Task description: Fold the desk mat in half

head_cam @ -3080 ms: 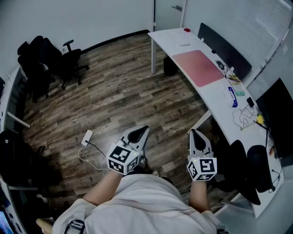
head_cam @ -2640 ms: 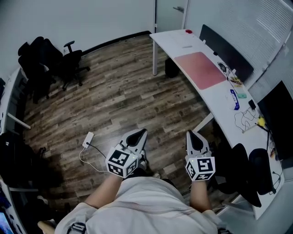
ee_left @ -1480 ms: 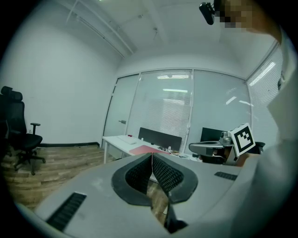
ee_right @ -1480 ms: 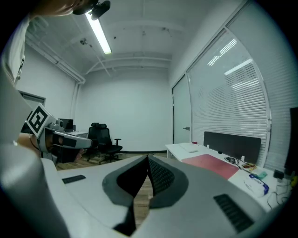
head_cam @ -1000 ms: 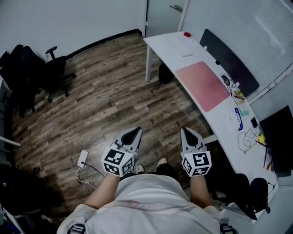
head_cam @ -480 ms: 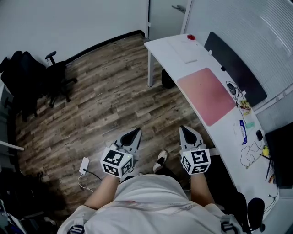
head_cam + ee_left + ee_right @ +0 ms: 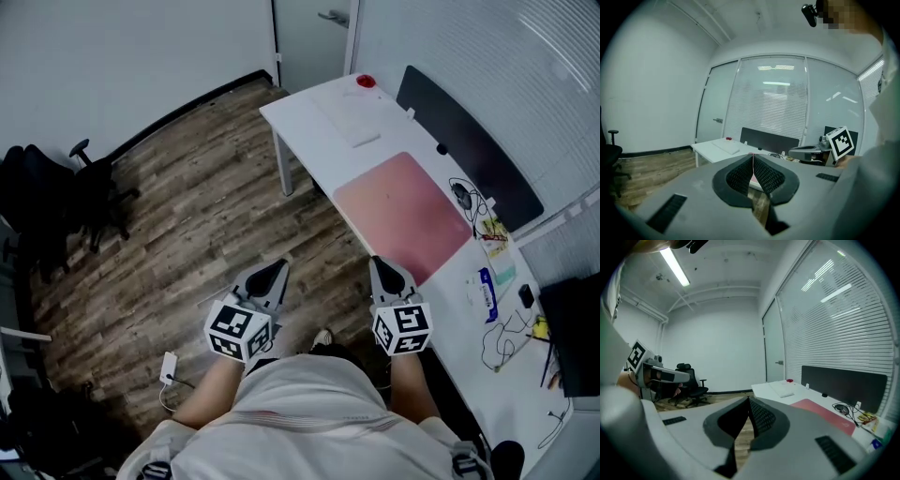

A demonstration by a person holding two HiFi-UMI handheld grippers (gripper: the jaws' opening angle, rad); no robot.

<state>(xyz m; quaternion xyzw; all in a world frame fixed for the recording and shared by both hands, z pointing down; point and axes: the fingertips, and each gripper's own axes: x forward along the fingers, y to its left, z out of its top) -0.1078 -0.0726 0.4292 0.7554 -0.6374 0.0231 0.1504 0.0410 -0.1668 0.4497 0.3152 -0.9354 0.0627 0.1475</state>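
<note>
A pink desk mat (image 7: 403,215) lies flat and unfolded on the white desk (image 7: 319,117), also seen as the pink desk mat (image 7: 825,414) in the right gripper view. My left gripper (image 7: 274,268) and right gripper (image 7: 381,265) hang in front of my body over the wood floor, short of the desk's near edge. Both are shut with nothing between the jaws. The right gripper's tip is close to the mat's near corner but apart from it.
A black screen panel (image 7: 464,145) runs along the desk's far side. A keyboard (image 7: 349,122), a red object (image 7: 365,82), cables and small items (image 7: 487,281) sit on the desk. Black office chairs (image 7: 56,202) stand at the left. A door (image 7: 314,33) is at the back.
I have walked closer to the desk: the mat and desk have slid down and left in the head view toward my grippers. Both grippers keep their pose, shut.
</note>
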